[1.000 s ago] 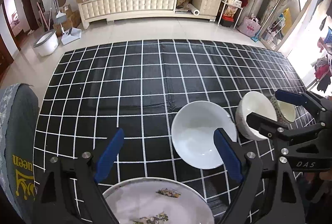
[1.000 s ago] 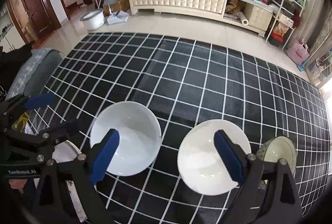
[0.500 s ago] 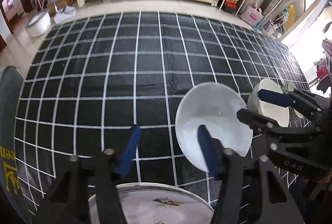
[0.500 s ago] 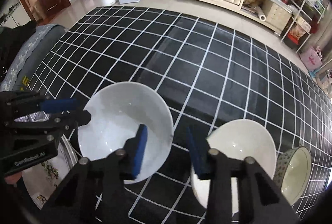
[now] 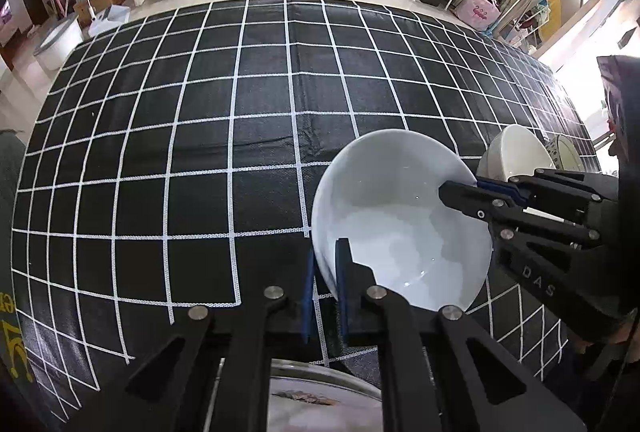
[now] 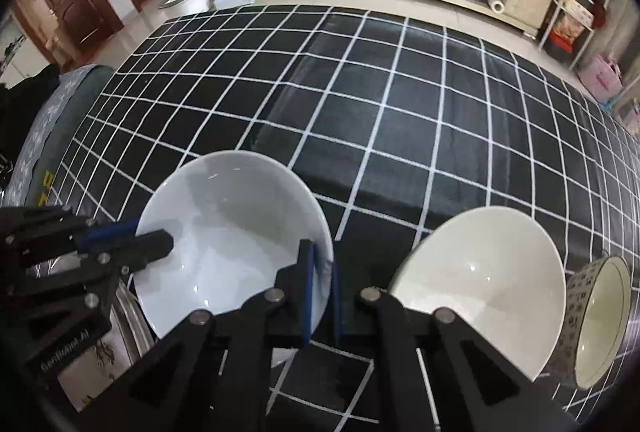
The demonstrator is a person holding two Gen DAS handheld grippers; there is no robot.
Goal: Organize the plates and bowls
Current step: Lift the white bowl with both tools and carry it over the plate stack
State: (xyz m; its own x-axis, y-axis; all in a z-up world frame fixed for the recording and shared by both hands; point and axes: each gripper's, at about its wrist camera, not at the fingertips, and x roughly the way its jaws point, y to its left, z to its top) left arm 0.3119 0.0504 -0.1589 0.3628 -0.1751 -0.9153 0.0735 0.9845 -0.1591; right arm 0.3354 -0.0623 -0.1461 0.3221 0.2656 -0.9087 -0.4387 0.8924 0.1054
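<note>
Both grippers are pinching the rim of the same white bowl (image 5: 400,216), one on each side. The left gripper (image 5: 323,272) is gripping the bowl's left rim, its blue pads narrowed to the thickness of the wall, one pad inside and one outside. The right gripper (image 6: 320,272) is doing the same on the bowl's right rim, jaws drawn narrow onto the wall. The bowl is sitting on the black grid-patterned cloth (image 5: 200,135), near the front edge, with the far half of the cloth lying bare. Just to the right of it a cream bowl (image 6: 480,280) is standing apart from the held one, and farther right a patterned bowl (image 6: 596,316) is sitting just beside the cream one; whether those two are touching cannot be told. To the near left a decorated plate (image 5: 320,404) is lying partly under the left gripper's frame, close beside the white bowl. The step in hand appears to be the two-handed pick-up of the white bowl, with the grip made and the lift not yet begun. The next move is probably calling for both hands rising together at the same rate, keeping the bowl level, then carrying it over a neighbouring dish for stacking; uneven lifting is the likely risk, since the glazed rim could be slipping from thin pads.
</note>
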